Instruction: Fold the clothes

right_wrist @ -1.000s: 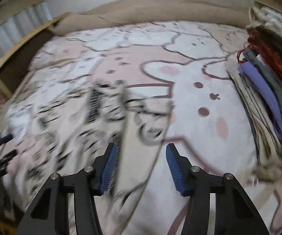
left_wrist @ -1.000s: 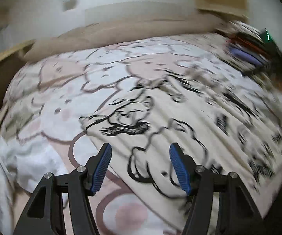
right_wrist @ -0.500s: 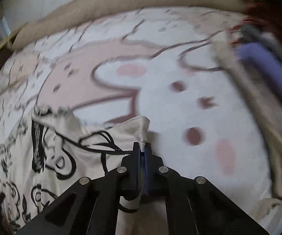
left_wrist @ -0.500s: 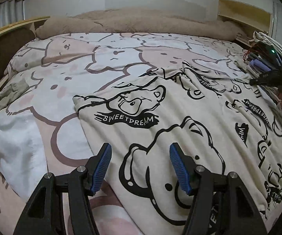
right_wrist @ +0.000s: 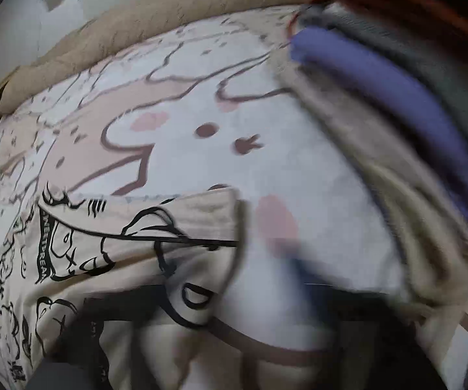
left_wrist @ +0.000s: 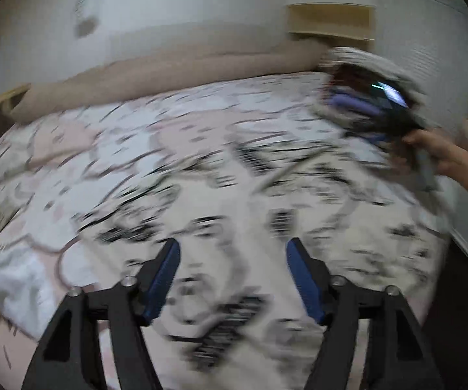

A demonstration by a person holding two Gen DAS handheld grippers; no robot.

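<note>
Two grippers work over a bed [left_wrist: 110, 149] whose cover is printed with pale pink and white cartoon shapes. Spread flat on that cover lies the garment [left_wrist: 357, 247], cream cloth with black bear drawings and lettering; in the left wrist view it fills the near and right part of the bed, though heavy blur smears its print.

The left gripper [left_wrist: 233, 279] hangs above the garment with its blue-padded fingers [left_wrist: 164, 281] spread and widening, nothing between them.

In the right wrist view the garment [right_wrist: 110, 243] lies at lower left, one corner reaching toward the middle of the cover [right_wrist: 298, 149]. The right gripper [right_wrist: 240, 321] shows only as dark blurred streaks along the bottom edge; its fingers are parting wide and appear to pinch nothing, the corner lying loose on the bed.

A hand [left_wrist: 441, 152] at the right edge of the left view carries that gripper. Beyond it sits a pile [right_wrist: 406, 104] of folded clothes, with a purple piece among grey, beige and red ones. A tan blanket [left_wrist: 175, 74] is bunched along the head of the bed.
</note>
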